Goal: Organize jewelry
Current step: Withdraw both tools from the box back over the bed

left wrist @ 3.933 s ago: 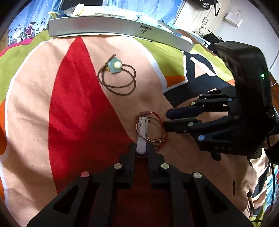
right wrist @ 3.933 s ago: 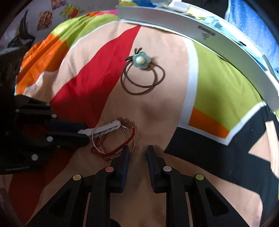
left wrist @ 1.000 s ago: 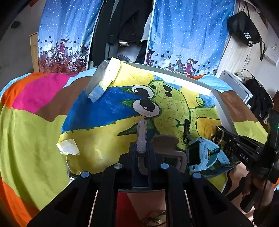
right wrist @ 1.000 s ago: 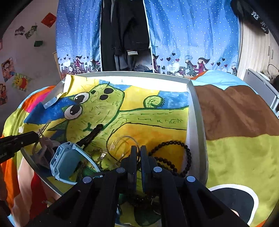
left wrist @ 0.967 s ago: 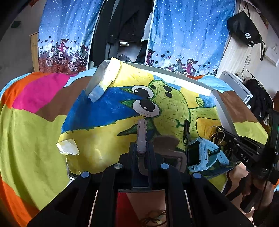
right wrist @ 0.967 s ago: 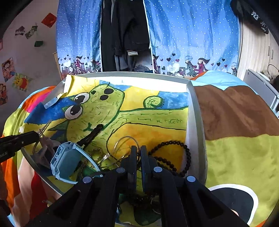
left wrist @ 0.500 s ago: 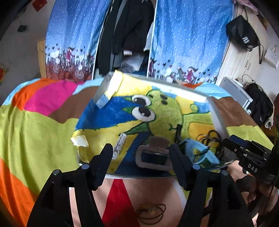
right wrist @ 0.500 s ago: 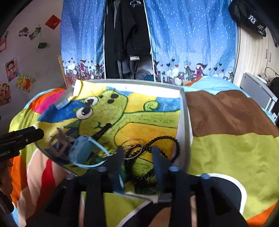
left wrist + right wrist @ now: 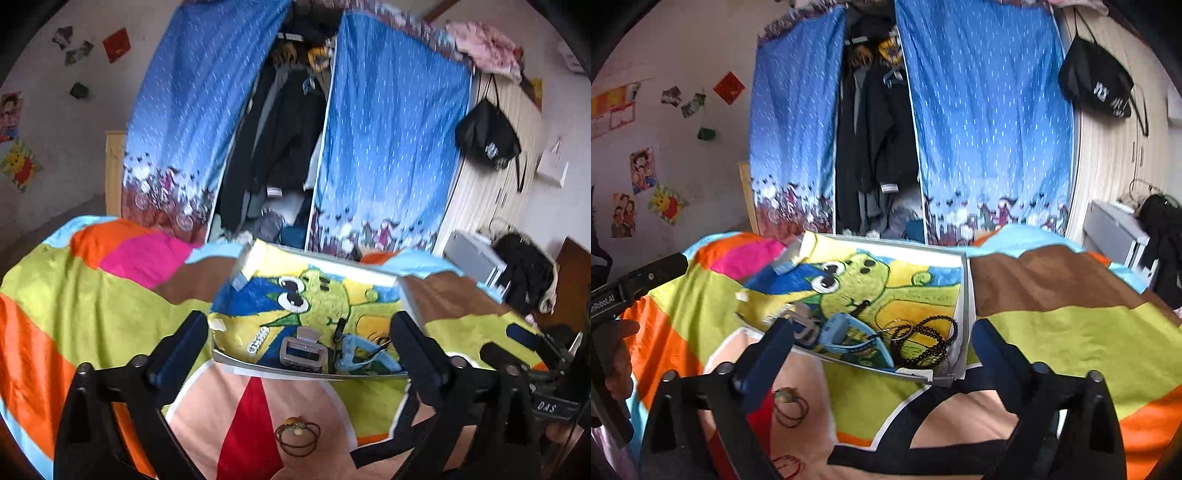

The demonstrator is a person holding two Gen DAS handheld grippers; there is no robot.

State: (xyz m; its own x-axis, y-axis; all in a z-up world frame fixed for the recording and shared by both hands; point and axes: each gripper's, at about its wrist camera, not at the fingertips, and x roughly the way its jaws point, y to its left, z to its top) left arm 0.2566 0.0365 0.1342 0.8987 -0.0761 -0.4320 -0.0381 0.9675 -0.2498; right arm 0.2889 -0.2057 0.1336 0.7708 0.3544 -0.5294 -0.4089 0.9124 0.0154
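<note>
Both the left gripper (image 9: pixel 299 334) and right gripper (image 9: pixel 882 334) are gaping wide, holding nothing. A brown cord loop (image 9: pixel 297 435) is lying on the patchwork blanket (image 9: pixel 74 302); beyond, the tray (image 9: pixel 964 295) is holding black beads (image 9: pixel 932 341), clearer from the right.

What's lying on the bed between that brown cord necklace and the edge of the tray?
Nothing but bare bedspread lies between the brown cord necklace and the tray rim; the left wrist view shows it.
</note>
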